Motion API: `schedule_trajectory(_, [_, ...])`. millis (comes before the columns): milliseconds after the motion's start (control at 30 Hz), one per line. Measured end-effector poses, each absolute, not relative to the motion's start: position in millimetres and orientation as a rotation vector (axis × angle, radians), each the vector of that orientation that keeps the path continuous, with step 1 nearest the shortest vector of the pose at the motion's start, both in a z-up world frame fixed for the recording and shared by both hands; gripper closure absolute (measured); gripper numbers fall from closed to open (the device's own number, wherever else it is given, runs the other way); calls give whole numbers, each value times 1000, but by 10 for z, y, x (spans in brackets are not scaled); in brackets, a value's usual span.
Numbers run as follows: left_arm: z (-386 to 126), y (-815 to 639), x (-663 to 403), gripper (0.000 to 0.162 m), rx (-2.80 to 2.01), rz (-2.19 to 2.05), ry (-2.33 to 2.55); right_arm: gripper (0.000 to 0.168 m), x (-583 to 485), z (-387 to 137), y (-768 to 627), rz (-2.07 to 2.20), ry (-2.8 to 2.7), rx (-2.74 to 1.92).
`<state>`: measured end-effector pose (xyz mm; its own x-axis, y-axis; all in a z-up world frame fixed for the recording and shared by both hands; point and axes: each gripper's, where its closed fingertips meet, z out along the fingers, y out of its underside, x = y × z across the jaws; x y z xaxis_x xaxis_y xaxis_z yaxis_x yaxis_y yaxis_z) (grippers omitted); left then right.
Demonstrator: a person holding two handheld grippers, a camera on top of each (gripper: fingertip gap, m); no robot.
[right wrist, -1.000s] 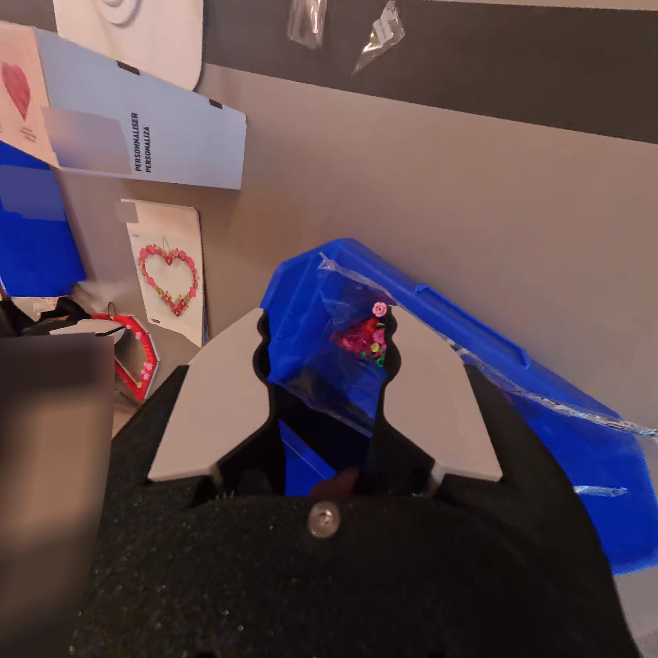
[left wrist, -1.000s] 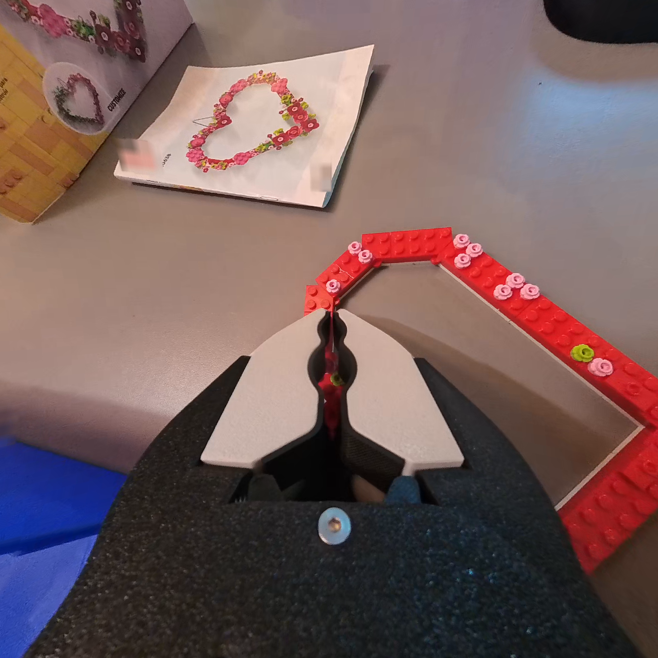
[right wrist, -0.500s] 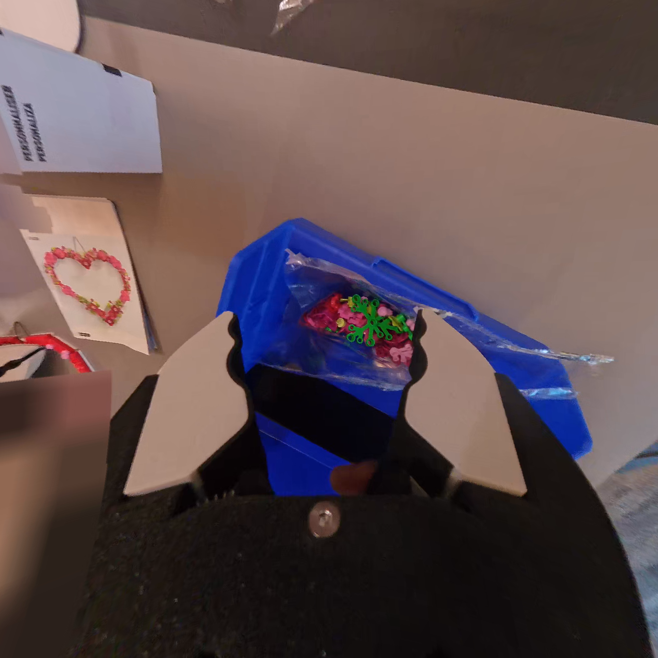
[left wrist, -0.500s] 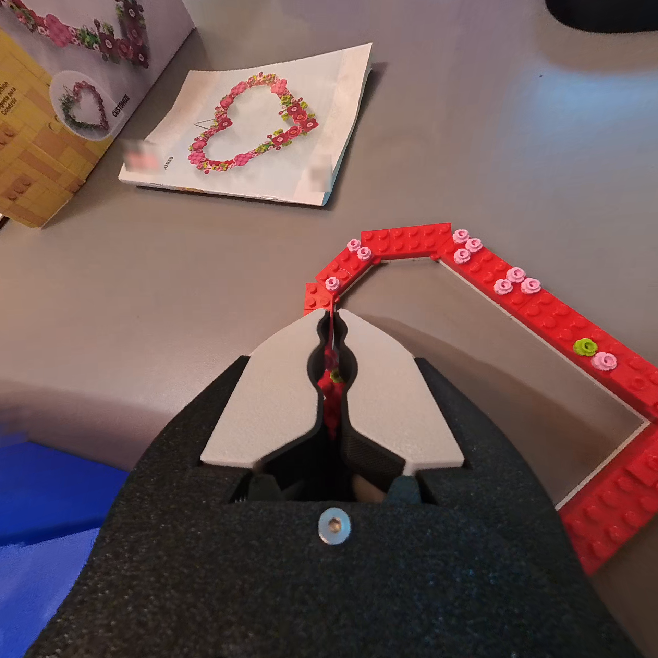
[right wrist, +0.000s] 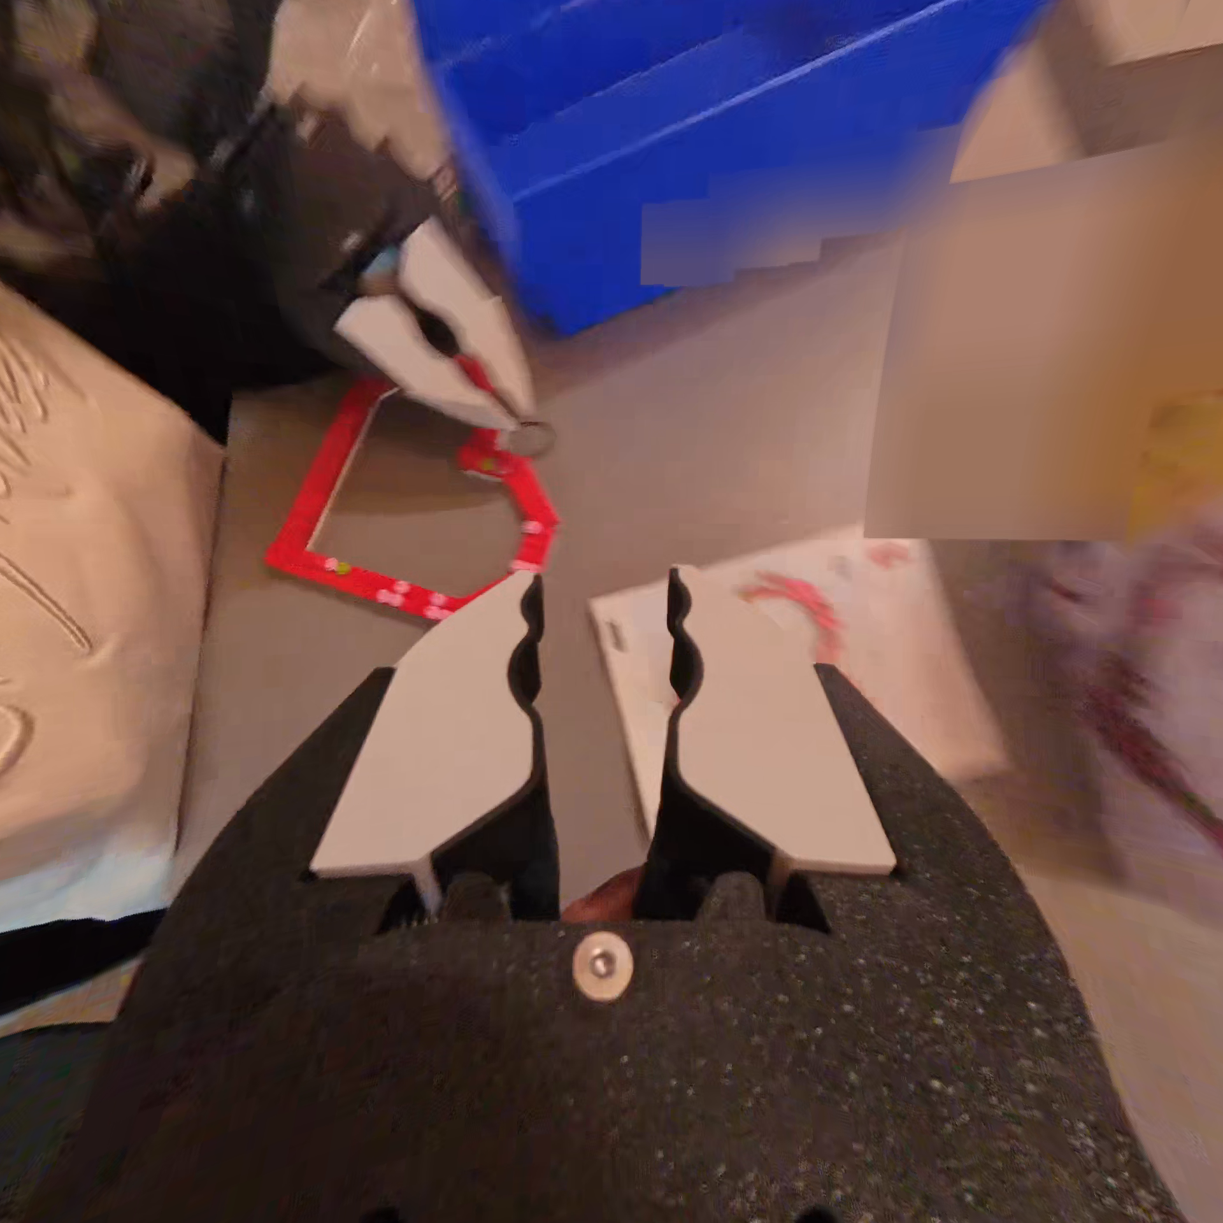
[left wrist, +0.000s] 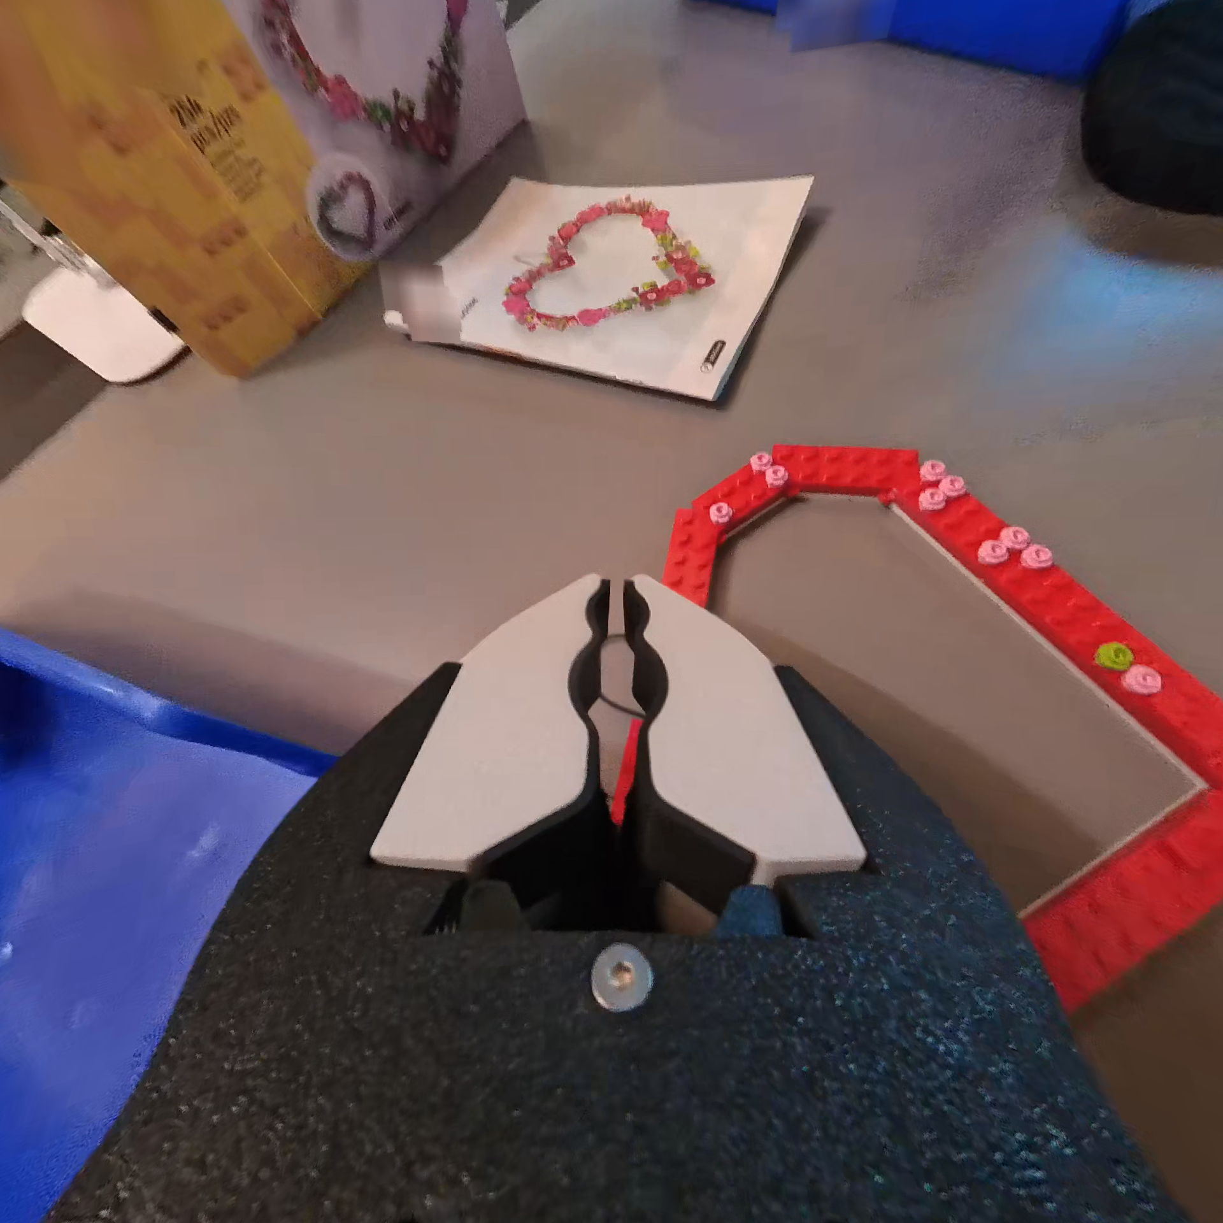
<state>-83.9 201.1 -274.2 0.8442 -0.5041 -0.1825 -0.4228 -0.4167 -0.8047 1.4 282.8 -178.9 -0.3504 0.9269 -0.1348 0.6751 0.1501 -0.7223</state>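
A red brick heart frame lies flat on the grey table, with pink flower studs and one lime stud on it. My left gripper is over its near left part. Its jaws are together but for a narrow slit. A thin red sliver and a dark loop show through the slit, and I cannot tell if either is gripped. In the right wrist view the left gripper points at the frame's notch, beside a small ring. My right gripper is open and empty above the table, between frame and booklet.
A booklet with a heart picture lies beyond the frame and also shows in the right wrist view. A yellow and white box stands at the far left. A blue bin sits near left and shows in the right wrist view. A dark object sits at the far right. The tips of one gripper are about 15 centimetres away from the tips of the other. My left gripper is the nearer one to the lime stud: about 12 centimetres, against 20 centimetres.
My right gripper has swung away from the blue bin with the bag of pieces to face the frame and booklet, and its jaws have narrowed. My left gripper has shifted left off the frame's corner.
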Motion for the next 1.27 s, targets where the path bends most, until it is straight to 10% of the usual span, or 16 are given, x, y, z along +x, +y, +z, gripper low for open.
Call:
schedule_trajectory(333, [-2802, 1685, -810, 155, -2115, -245, 802, 153, -606, -2947, 1782, 836, -2409, -1087])
schedule_trajectory(1267, [-3005, 1681, -797, 162, -2205, -232, 829, 162, -734, -2316, 1735, 1538, -2035, -933])
